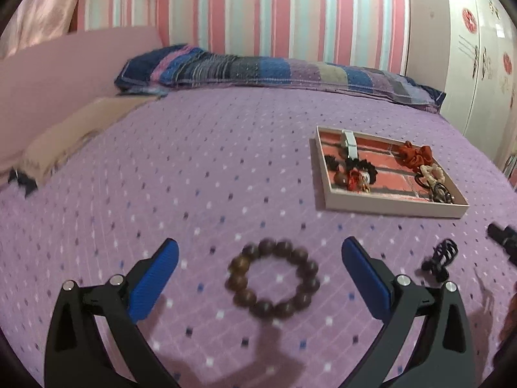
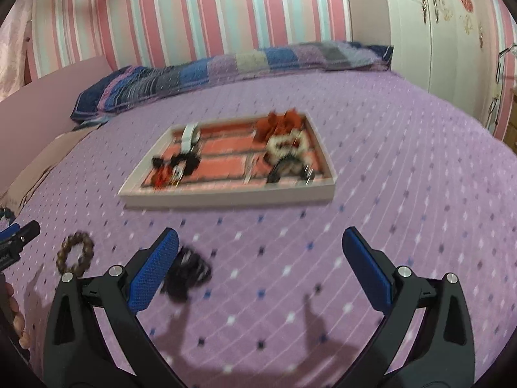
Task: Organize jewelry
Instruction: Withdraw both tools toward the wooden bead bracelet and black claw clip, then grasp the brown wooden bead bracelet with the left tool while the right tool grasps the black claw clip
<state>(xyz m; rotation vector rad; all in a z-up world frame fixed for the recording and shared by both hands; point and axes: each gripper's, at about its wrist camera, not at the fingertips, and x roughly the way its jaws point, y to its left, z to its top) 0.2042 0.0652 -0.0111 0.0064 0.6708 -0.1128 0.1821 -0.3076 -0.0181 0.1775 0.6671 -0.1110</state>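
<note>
The left tongs (image 1: pixel 260 266) are spread wide apart over the purple bedspread (image 1: pixel 194 177), and the brown bead bracelet (image 1: pixel 273 279) lies flat on the bed between their blue pads (image 1: pixel 155 279) — touching neither. The bracelet looks slightly blurred in the left wrist view.

Taking the tray (image 1: pixel 391 208) as the landmark: it is a shallow, pale-rimmed tray with a red divided floor, resting on the bed beyond the bracelet and off to its right. Inside, at the tray's far edge, a white band (image 1: pixel 349 144) stands upright. Toward the tray's left side sit a dark frilly scrunchie (image 1: pixel 362 165), a brown bead piece (image 1: pixel 341 177) and a small red-and-gold item (image 1: pixel 357 179), all bunched close together. Toward the tray's right side lie a rust-red scrunchie (image 1: pixel 415 154), a cream scrunchie (image 1: pixel 433 172) just in front of it, and black hair ties (image 1: pixel 439 192) at the near right corner.

On the bed in front of the tray's near right corner lies a black claw clip (image 1: pixel 441 258), outside the tray and well apart from the bracelet.

The right tongs (image 2: pixel 260 266) are likewise wide apart with nothing between them. In the right wrist view the claw clip sits just beside the inner face of their left pad; blur hides whether they touch. The tray stands beyond these tongs, roughly straight ahead — its contents smeared by motion. A patchwork pillow (image 2: pixel 226 68) lies along the striped wall (image 2: pixel 226 13) behind the tray.
</note>
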